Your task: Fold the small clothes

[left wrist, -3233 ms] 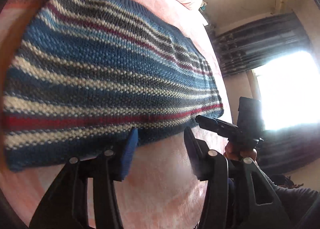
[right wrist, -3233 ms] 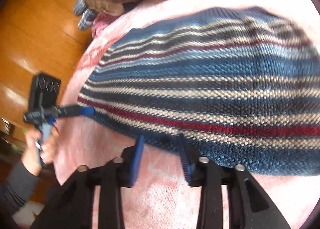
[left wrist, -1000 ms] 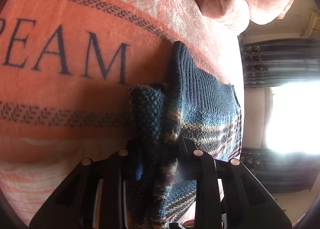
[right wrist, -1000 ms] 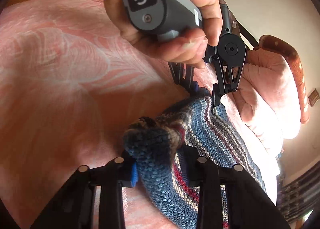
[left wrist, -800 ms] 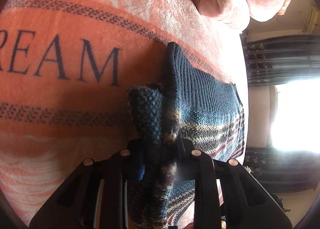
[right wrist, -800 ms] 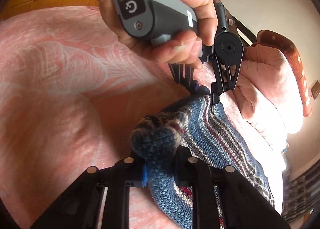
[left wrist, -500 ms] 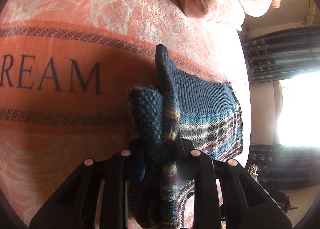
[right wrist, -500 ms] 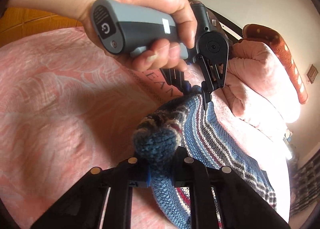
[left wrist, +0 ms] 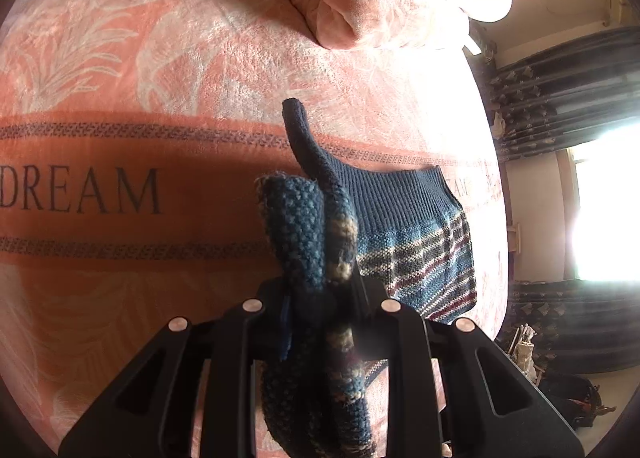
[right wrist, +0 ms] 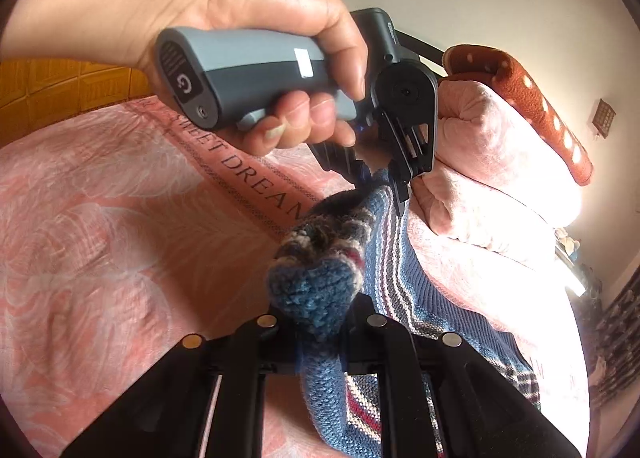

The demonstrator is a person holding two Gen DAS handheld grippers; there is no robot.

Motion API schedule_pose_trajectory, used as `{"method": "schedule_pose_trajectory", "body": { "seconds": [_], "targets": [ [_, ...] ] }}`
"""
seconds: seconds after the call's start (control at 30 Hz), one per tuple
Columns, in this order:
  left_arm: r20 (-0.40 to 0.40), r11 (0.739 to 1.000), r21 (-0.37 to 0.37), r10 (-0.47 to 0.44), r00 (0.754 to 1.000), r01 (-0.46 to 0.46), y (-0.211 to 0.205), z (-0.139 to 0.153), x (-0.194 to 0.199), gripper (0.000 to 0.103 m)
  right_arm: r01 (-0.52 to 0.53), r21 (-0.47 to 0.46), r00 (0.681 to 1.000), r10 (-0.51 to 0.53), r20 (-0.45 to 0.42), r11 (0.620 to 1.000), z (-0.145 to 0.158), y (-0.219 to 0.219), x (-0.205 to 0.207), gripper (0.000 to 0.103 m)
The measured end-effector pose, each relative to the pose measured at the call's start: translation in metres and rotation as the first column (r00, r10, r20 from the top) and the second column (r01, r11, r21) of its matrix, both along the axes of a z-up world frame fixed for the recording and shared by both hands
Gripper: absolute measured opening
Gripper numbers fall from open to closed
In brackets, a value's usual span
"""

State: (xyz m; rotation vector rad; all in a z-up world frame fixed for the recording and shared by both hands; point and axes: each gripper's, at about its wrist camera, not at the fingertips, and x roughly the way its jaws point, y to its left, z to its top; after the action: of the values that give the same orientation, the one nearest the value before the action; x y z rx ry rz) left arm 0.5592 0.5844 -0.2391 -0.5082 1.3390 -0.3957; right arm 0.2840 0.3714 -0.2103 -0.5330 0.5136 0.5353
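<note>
— two hand-held grippers on it?
— yes. the left hand-held gripper (left wrist: 320, 310) pinches a bunched edge of the striped knit sweater (left wrist: 416, 242); the right hand-held gripper (right wrist: 320, 322) pinches another bunch.
— where's the sweater?
— lifted at both pinches, the rest on the pink blanket (left wrist: 120, 266) on the bed, probably folded over.
— the hand (right wrist: 224, 21)?
— gripping the left handle.

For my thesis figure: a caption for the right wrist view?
Right claw and left claw both grip the striped sweater above the pink blanket.
</note>
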Motion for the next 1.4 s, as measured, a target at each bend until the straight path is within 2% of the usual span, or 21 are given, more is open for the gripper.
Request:
{"method": "schedule_pose_trajectory", "body": {
  "seconds": [0.47,0.77,1.1,1.4],
  "targets": [
    [0.015,0.997,0.082,0.012,1.0,-0.014,-0.049,0.051,0.007,0.02,0.076,0.093,0.997,-0.077,0.009,0.993,0.041,-0.052,0.011,0.011],
    [0.035,0.993,0.116,-0.009,0.999,0.004,-0.103,0.076,0.013,0.019,0.139,0.146,0.99,-0.141,0.004,0.98,0.058,-0.098,0.019,0.011],
    [0.038,0.99,0.139,-0.039,0.998,0.033,-0.166,0.084,0.02,0.018,0.205,0.185,0.979,-0.205,-0.016,0.961,0.062,-0.148,0.027,0.011],
    [0.035,0.987,0.15,-0.062,0.997,0.056,-0.226,0.078,0.028,0.018,0.278,0.213,0.96,-0.274,-0.05,0.937,0.059,-0.201,0.04,0.011]
  ]
}}
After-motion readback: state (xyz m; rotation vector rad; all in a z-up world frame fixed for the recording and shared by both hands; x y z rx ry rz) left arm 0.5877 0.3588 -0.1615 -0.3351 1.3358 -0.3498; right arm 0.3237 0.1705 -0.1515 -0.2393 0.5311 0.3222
